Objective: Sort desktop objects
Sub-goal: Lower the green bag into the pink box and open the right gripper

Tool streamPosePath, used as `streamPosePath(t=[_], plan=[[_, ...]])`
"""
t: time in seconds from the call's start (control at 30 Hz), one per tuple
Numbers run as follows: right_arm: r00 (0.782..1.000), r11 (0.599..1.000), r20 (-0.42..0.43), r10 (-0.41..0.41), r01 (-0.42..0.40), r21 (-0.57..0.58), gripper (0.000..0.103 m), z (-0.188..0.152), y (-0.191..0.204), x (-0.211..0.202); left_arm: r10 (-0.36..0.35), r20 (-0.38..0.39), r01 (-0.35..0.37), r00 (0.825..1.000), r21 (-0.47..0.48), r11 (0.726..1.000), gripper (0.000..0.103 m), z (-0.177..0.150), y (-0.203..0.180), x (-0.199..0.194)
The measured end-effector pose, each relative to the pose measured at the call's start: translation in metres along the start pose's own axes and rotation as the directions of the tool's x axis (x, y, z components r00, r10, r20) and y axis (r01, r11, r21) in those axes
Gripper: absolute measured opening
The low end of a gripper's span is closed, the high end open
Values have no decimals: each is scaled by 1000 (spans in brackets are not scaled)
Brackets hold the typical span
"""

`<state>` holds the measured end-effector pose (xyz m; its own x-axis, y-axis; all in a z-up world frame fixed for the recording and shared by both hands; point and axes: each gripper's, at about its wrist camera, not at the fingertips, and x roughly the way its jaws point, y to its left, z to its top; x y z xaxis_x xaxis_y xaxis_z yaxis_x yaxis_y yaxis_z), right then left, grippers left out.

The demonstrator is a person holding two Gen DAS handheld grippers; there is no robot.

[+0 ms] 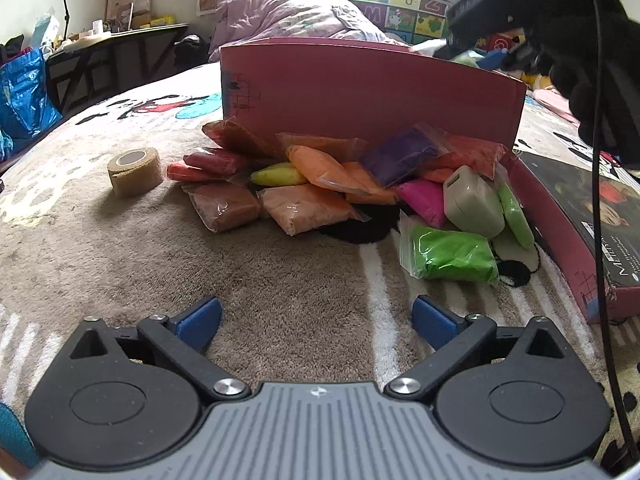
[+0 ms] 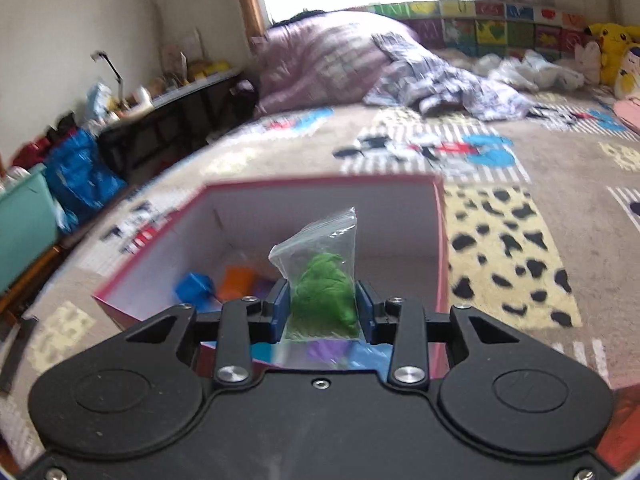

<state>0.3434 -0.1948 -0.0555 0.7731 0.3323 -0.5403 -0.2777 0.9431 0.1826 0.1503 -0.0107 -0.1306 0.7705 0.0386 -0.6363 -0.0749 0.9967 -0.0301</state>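
Note:
My left gripper is open and empty, low over the rug, short of a pile of coloured clay bags lying against the pink box. A bright green bag and a grey charger lie at the pile's right. My right gripper is shut on a dark green clay bag and holds it above the open pink box, which holds blue, orange and purple bags. The right gripper also shows in the left wrist view above the box.
A roll of tan tape stands left of the pile. The box lid lies at the right. Bedding and plush toys lie behind. A blue bag and a low desk are at the left.

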Motion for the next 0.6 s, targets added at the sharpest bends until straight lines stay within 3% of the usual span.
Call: streamPosePath(t=[0.13, 0.2, 0.37, 0.47, 0.6], plan=[[1000, 1000, -4, -13, 13, 12, 40, -5, -5, -1, 3, 1, -3, 1000, 3, 1000, 102, 0, -1, 0], [1000, 1000, 9, -4, 4, 8, 49, -6, -4, -8, 6, 1, -6, 1000, 4, 1000, 102, 0, -1, 0], [999, 1000, 50, 21, -22, 16, 56, -15, -7, -29, 11, 4, -11, 1000, 6, 1000, 102, 0, -2, 0], [993, 999, 109, 33, -34, 9, 59, -27, -11, -52, 12, 7, -13, 1000, 8, 1000, 102, -1, -2, 0], [989, 996, 121, 83, -85, 12, 65, -56, -11, -75, 9, 9, -9, 1000, 8, 1000, 102, -1, -2, 0]])
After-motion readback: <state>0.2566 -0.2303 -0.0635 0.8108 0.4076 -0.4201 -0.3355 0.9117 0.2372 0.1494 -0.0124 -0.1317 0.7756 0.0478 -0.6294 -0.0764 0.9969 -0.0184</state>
